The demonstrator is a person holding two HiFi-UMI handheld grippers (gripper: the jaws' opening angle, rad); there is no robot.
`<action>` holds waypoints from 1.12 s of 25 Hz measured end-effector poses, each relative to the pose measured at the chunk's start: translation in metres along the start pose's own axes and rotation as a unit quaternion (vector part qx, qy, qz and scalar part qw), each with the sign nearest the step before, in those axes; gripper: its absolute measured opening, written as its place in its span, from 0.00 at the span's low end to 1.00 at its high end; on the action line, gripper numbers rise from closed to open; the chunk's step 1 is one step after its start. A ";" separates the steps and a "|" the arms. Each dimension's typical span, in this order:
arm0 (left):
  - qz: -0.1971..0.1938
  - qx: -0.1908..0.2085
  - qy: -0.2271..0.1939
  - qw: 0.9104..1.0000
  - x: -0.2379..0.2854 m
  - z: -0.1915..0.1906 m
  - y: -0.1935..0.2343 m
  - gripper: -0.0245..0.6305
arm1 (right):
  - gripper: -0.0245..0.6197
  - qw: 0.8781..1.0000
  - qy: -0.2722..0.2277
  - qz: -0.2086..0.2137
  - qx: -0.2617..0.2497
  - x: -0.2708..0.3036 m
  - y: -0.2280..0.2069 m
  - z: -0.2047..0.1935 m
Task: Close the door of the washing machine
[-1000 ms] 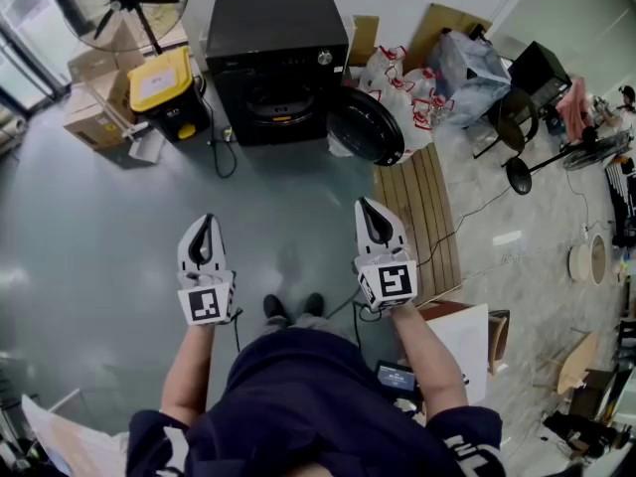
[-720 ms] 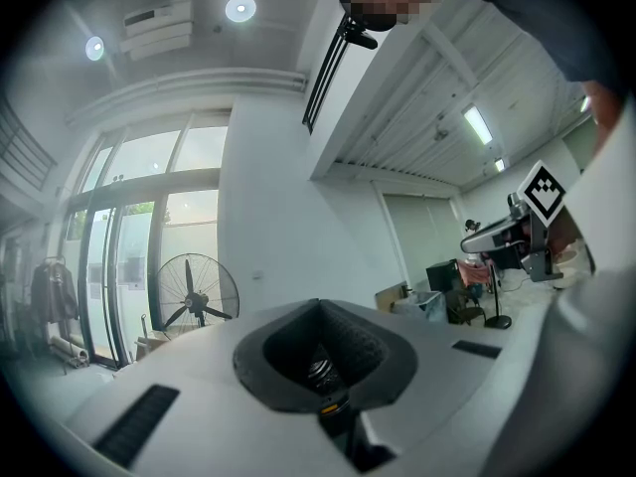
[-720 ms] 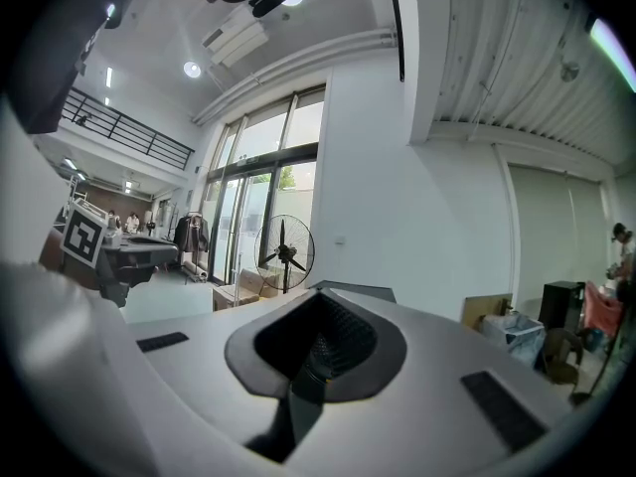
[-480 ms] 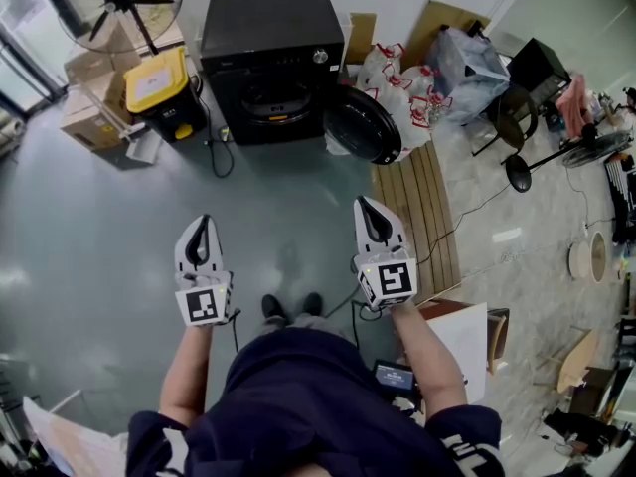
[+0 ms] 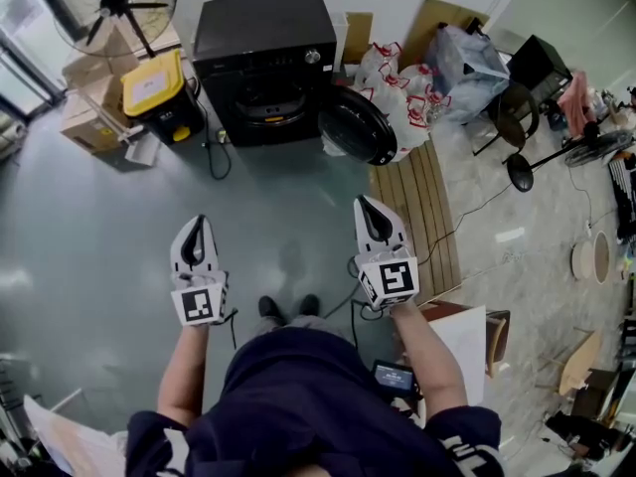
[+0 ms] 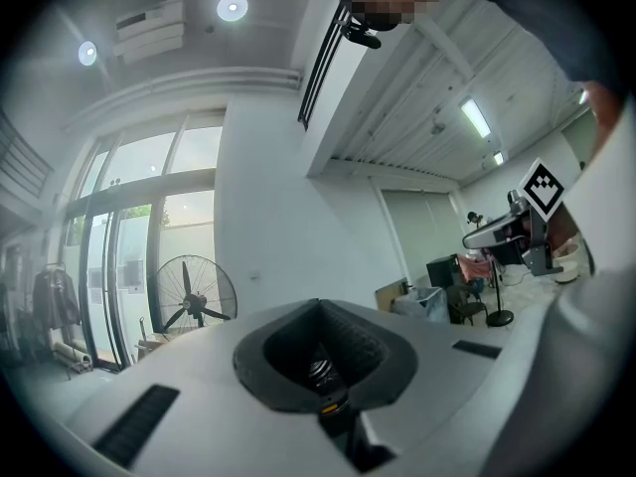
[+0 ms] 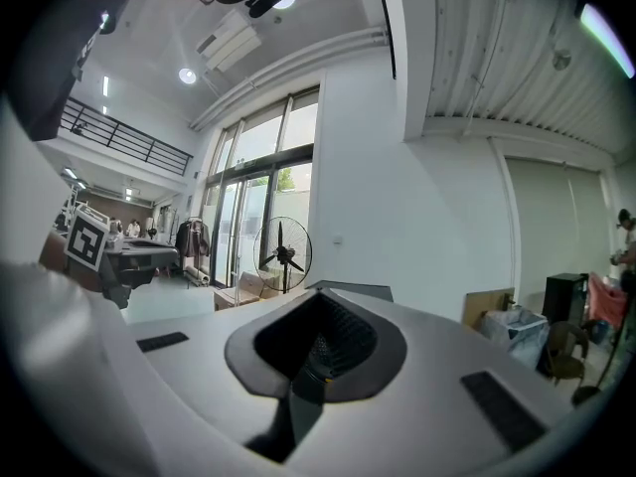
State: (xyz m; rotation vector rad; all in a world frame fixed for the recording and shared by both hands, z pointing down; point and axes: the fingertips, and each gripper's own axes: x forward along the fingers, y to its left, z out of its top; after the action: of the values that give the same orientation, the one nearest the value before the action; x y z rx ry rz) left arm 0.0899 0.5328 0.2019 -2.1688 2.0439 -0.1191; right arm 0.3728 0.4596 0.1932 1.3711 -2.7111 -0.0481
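The black washing machine (image 5: 263, 43) stands against the far wall, its drum opening facing me. Its round dark door (image 5: 358, 125) hangs open to the right of the opening. In the head view my left gripper (image 5: 200, 222) and right gripper (image 5: 365, 205) are held out level, side by side over the grey floor, well short of the machine. Both point toward it with the jaws pressed together and nothing between them. The left gripper view shows its own jaws (image 6: 323, 311) shut, and the right gripper view shows the right gripper's jaws (image 7: 318, 301) shut as well.
A standing fan (image 5: 114, 3), a yellow-lidded bin (image 5: 159, 82) and cardboard boxes (image 5: 84, 117) sit left of the machine. Plastic bags (image 5: 407, 87) pile up on its right, above a wooden slatted board (image 5: 417, 207). A cable (image 5: 214, 152) trails on the floor.
Both grippers have drifted a little across the floor, still level and shut. The machine and the bin now sit slightly further left in the head view.
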 end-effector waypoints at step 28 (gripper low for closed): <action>-0.093 -0.018 0.003 0.996 0.187 -0.044 0.043 0.07 | 0.07 0.997 0.039 -0.067 0.014 0.158 -0.067 -0.039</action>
State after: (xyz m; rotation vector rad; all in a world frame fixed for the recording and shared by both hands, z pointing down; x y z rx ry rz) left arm 0.0519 0.3417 0.2283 -2.3794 1.8572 -0.1117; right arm 0.3376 0.2940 0.2389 1.5280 -2.5619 0.0326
